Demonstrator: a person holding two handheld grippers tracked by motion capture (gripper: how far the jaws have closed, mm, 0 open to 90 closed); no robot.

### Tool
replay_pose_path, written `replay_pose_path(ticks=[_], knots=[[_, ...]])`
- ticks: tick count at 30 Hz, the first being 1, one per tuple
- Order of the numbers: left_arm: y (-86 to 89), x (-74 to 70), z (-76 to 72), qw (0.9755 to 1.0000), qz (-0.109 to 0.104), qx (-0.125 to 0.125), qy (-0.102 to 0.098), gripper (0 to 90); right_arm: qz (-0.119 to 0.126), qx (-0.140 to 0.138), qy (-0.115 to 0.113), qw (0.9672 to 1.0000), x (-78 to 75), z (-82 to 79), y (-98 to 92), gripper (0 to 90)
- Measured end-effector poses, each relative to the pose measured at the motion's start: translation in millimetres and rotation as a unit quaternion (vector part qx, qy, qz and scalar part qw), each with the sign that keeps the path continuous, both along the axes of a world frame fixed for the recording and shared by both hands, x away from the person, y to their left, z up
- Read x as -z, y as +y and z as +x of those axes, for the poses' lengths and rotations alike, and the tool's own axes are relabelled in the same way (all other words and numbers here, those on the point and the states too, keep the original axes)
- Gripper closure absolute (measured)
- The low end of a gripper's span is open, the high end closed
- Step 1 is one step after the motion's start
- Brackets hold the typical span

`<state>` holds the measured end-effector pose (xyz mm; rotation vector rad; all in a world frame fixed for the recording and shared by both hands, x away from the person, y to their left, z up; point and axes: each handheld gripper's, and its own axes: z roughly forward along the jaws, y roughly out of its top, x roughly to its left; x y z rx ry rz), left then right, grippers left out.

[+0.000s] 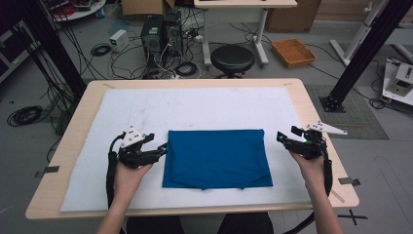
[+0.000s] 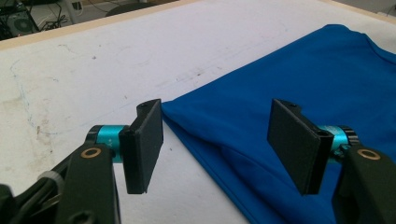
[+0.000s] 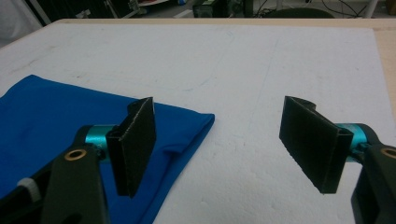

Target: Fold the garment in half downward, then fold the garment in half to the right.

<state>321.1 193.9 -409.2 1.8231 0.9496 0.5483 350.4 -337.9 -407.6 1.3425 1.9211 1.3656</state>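
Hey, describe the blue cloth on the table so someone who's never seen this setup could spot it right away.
Start at the wooden table, topped by a white mat. On the near middle of that mat, between the left gripper and the right gripper, lies the blue cloth, folded into a flat rectangle. It is the mat's one vivid blue thing; the grippers are black.

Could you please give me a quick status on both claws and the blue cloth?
Left claw open at folded blue cloth's left edge. Right claw open, just off its right edge. Nothing in the way.

White mat (image 1: 204,105) bare beyond folded blue cloth (image 1: 216,158) — open passage
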Motion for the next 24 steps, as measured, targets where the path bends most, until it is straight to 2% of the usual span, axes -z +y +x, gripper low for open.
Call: replay_pose_path(ticks=[8, 13, 18, 24], knots=[[-2.0, -2.1, -1.6, 1.0000, 0.000, 0.000, 0.004, 36.0, 0.001, 0.000, 0.002, 1.0000, -0.3, 0.2, 0.5, 27.4], [-5.3, -1.5, -2.2, 0.9999, 0.000, 0.008, 0.007, 36.0, -0.001, -0.002, 0.003, 1.0000, 0.1, 1.6, 2.3, 27.4], [-9.0, -1.0, -3.4, 0.9998, -0.003, 0.012, 0.019, 36.0, -0.003, -0.003, 0.004, 1.0000, 0.9, 2.6, 3.5, 27.5], [-14.5, 2.0, -9.5, 0.9985, -0.021, 0.011, 0.049, 36.1, -0.001, -0.003, 0.004, 1.0000, 0.9, 1.4, 1.7, 27.8]])
